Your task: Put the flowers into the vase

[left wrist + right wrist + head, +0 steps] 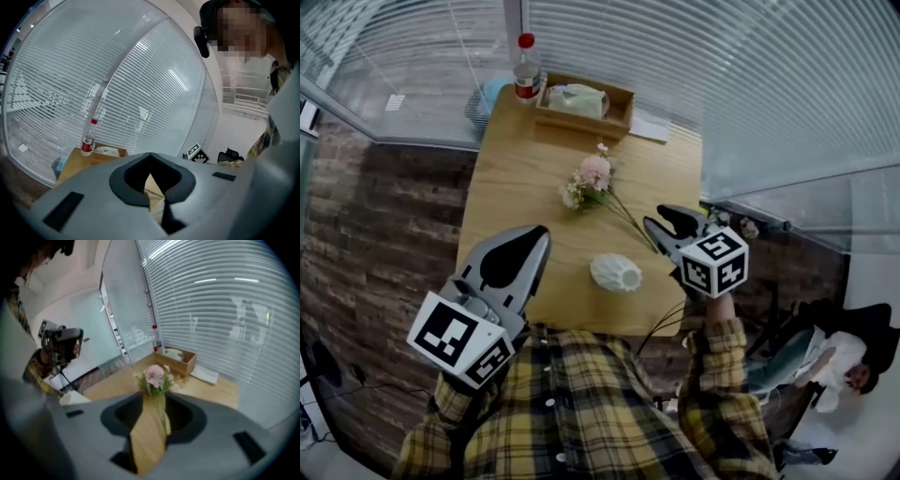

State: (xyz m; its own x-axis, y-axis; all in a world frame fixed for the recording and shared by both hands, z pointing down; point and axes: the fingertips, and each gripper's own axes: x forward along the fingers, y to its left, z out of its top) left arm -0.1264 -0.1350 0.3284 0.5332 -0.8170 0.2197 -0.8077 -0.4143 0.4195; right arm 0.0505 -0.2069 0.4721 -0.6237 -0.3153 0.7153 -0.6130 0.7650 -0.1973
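Observation:
A small bunch of pink and white flowers lies on the wooden table, its thin green stems trailing toward the front right. My right gripper is at the stem ends, open; in the right gripper view the stems run through the gap between its jaws. A white ribbed vase sits near the table's front edge, left of that gripper. My left gripper hovers over the front left corner, shut and empty.
At the table's far end are a wooden box with a pale bundle inside, a red-capped bottle and a sheet of paper. Window blinds surround the far sides. A person sits low at the right.

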